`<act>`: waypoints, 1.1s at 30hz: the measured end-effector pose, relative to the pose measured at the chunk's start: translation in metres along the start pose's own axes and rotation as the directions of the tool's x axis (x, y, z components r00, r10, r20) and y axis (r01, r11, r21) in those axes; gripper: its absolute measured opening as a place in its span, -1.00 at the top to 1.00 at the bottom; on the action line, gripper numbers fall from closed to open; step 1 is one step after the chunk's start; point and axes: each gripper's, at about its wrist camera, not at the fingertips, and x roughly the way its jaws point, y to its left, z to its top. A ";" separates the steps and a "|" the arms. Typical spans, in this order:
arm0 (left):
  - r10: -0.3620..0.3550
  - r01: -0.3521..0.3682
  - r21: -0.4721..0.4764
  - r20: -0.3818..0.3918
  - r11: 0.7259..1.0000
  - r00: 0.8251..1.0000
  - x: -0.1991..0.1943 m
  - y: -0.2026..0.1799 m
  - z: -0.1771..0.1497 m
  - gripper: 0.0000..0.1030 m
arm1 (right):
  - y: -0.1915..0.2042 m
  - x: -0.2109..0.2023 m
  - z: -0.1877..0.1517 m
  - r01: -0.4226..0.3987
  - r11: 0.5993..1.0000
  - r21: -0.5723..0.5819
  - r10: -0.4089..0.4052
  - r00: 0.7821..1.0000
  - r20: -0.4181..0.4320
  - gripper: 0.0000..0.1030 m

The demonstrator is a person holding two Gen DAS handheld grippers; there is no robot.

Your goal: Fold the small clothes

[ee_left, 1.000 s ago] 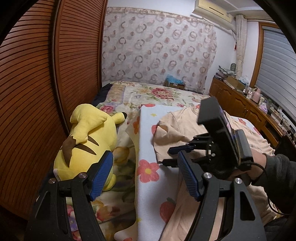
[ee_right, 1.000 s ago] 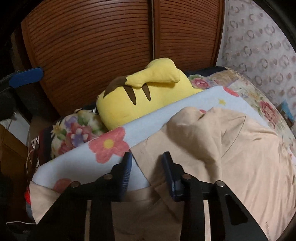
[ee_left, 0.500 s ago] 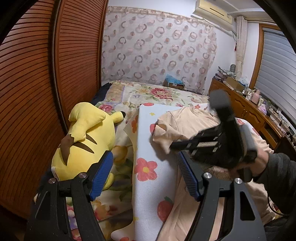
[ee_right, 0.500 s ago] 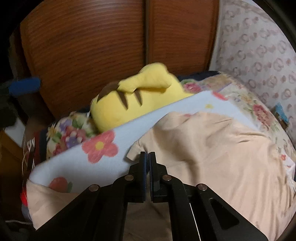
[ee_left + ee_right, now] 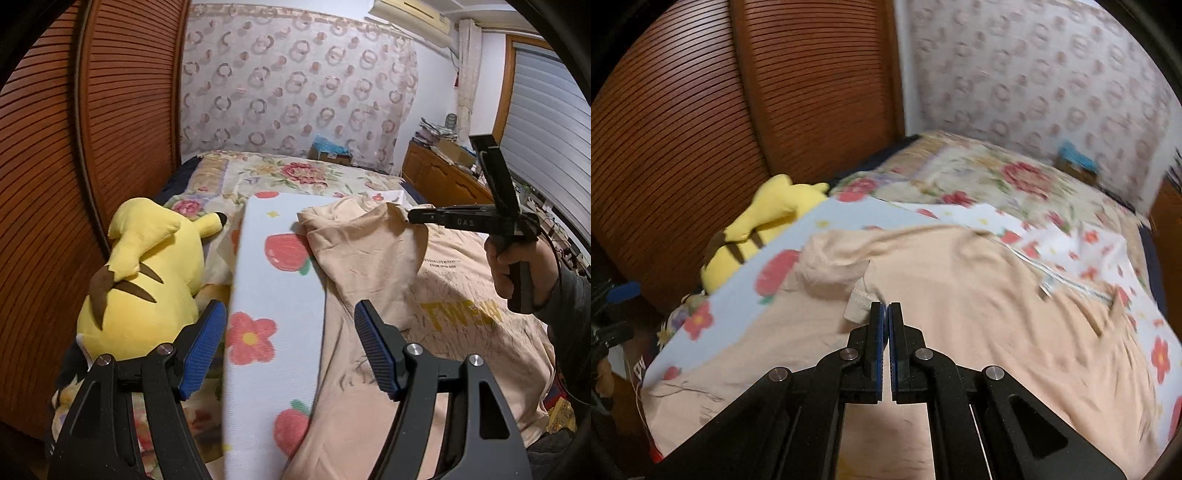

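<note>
Peach T-shirt [image 5: 424, 288] lay spread on flowered blanket [image 5: 273, 295] atop bed, yellow plush toy [image 5: 147, 273] beside. Right gripper [image 5: 885, 317] pressed together, pinching sleeve hem [image 5: 858, 304], cloth lifted into soft peak. Left gripper [image 5: 291, 347] spread wide, holding nothing, above shirt's edge. Fabric judged light, limp, prone to sag and wrinkle; best held at hems or seams.

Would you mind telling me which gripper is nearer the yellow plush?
Left. The left gripper hovers open right beside the plush; the right gripper is shut on the shirt, farther across the bed.
</note>
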 end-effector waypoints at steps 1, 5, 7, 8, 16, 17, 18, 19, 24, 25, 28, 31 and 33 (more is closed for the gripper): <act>-0.003 0.003 0.002 -0.003 1.000 1.000 0.002 -0.001 0.000 -0.41 | -0.005 -0.001 -0.003 0.003 1.000 0.019 -0.003 1.000 -0.001 0.96; -0.012 0.012 0.010 -0.020 1.000 1.000 0.010 -0.008 0.001 -0.41 | -0.015 -0.004 -0.009 0.051 0.997 0.061 -0.052 0.999 0.006 0.53; -0.017 0.017 0.016 -0.031 1.000 0.999 0.014 -0.013 0.001 -0.41 | -0.010 -0.005 -0.010 0.054 0.997 0.059 -0.055 0.999 0.002 0.48; -0.018 0.018 0.018 -0.034 1.000 0.999 0.017 -0.013 0.001 -0.41 | -0.009 -0.005 -0.011 0.055 0.997 0.057 -0.056 0.998 0.004 0.43; -0.034 0.036 0.027 -0.066 0.999 0.997 0.038 -0.018 0.001 -0.41 | -0.012 -0.009 -0.015 0.038 0.998 0.048 -0.037 0.999 -0.009 0.24; -0.037 0.040 0.032 -0.073 0.999 0.997 0.044 -0.018 0.003 -0.41 | -0.013 -0.011 -0.017 0.031 0.999 0.044 -0.031 0.999 -0.007 0.24; -0.037 0.040 0.037 -0.079 0.998 0.996 0.048 -0.018 0.006 -0.41 | -0.015 -0.014 -0.018 0.039 0.998 0.039 -0.039 0.999 0.000 0.24; -0.037 0.041 0.046 -0.084 0.998 0.996 0.053 -0.017 0.009 -0.41 | -0.017 -0.016 -0.022 0.045 0.998 0.035 -0.045 0.999 -0.003 0.23; -0.073 0.079 0.065 -0.088 0.995 0.993 0.082 -0.016 0.035 -0.41 | -0.030 -0.017 -0.040 0.133 0.991 -0.005 -0.133 0.991 -0.026 -0.17; -0.086 0.092 0.058 -0.091 0.994 0.992 0.089 -0.014 0.040 -0.39 | -0.037 -0.016 -0.044 0.132 0.991 0.002 -0.132 0.990 -0.044 -0.18; -0.102 0.108 0.049 -0.111 0.993 0.989 0.109 -0.013 0.056 -0.20 | -0.054 -0.018 -0.054 0.162 0.987 0.016 -0.161 0.985 -0.059 -0.19; -0.098 0.105 0.049 -0.133 0.993 0.986 0.128 -0.015 0.067 -0.09 | -0.067 -0.020 -0.061 0.164 0.986 0.037 -0.161 0.984 -0.077 -0.19; -0.095 0.103 0.045 -0.152 0.994 0.984 0.143 -0.016 0.073 -0.09 | -0.070 -0.020 -0.067 0.169 0.985 0.031 -0.166 0.982 -0.092 -0.19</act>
